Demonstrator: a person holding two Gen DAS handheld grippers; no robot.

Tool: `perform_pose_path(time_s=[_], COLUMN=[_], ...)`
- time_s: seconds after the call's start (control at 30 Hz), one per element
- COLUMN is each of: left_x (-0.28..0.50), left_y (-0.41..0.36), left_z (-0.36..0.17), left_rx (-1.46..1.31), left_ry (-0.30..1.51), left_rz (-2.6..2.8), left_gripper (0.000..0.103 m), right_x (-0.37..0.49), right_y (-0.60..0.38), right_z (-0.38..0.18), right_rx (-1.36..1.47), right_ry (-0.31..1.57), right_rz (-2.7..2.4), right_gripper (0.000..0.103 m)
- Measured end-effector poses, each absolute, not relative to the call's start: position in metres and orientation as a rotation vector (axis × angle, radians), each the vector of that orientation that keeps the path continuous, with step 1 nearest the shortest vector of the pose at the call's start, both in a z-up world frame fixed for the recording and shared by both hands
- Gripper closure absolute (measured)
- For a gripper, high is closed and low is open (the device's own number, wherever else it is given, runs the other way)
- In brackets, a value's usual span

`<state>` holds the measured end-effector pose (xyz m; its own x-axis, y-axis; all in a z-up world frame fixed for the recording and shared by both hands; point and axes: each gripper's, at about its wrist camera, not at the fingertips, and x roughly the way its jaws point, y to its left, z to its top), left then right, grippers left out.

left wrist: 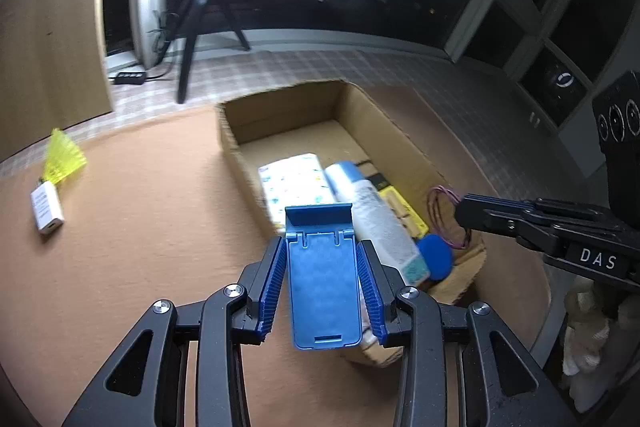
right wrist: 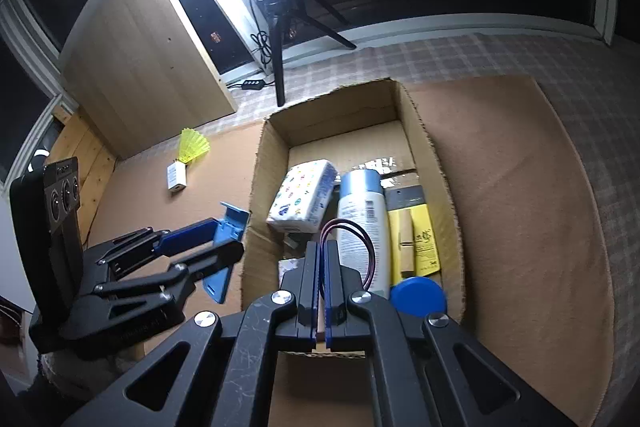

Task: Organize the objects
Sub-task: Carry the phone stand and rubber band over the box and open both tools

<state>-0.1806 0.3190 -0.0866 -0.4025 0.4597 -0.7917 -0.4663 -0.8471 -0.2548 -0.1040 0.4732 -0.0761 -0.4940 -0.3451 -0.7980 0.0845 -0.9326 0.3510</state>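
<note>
Blue plastic phone stand (left wrist: pixel 323 279) sits clamped between the jaws of the left gripper (left wrist: pixel 323 259), held above the near left wall of the cardboard box (right wrist: pixel 448 195). The right gripper (right wrist: pixel 320 255) has its jaws clenched on a thin purple wire loop (right wrist: pixel 352 231) over the box's near end. Inside lie a tissue pack (right wrist: pixel 302 197), a spray can (right wrist: pixel 362 223), a yellow package (right wrist: pixel 416 239) and a blue lid (right wrist: pixel 418 295). Far left on the brown table (left wrist: pixel 140 227) rest a yellow shuttlecock (left wrist: pixel 64 157) and a white adapter (left wrist: pixel 47 207).

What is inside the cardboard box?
In the cardboard box: a tissue pack, a spray can, a yellow package, a blue lid. The gripper hides the near corner.
</note>
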Motion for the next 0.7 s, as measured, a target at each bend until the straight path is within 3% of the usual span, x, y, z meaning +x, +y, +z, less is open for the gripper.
perform_pose_path(time_s=[0.5, 0.57, 0.7], left_x=[-0.178, -0.177, -0.174], left_y=[0.307, 0.297, 0.274], left_z=[-0.08, -0.078, -0.072], left_rx=[-1.268, -1.269, -1.266], left_ry=[-0.019, -0.021, -0.02], left_rz=[2.264, 2.281, 2.327], left_gripper=[0.063, 0.063, 0.063], right_x=[-0.101, -0.1, -0.099], right_y=[0.469, 0.462, 0.445], right_z=[-0.072, -0.071, -0.068], right_rx=[1.402, 1.401, 1.389], right_ry=[-0.389, -0.379, -0.35], right_rz=[-2.505, -2.497, -2.493], right_gripper=[0.097, 0.095, 0.078])
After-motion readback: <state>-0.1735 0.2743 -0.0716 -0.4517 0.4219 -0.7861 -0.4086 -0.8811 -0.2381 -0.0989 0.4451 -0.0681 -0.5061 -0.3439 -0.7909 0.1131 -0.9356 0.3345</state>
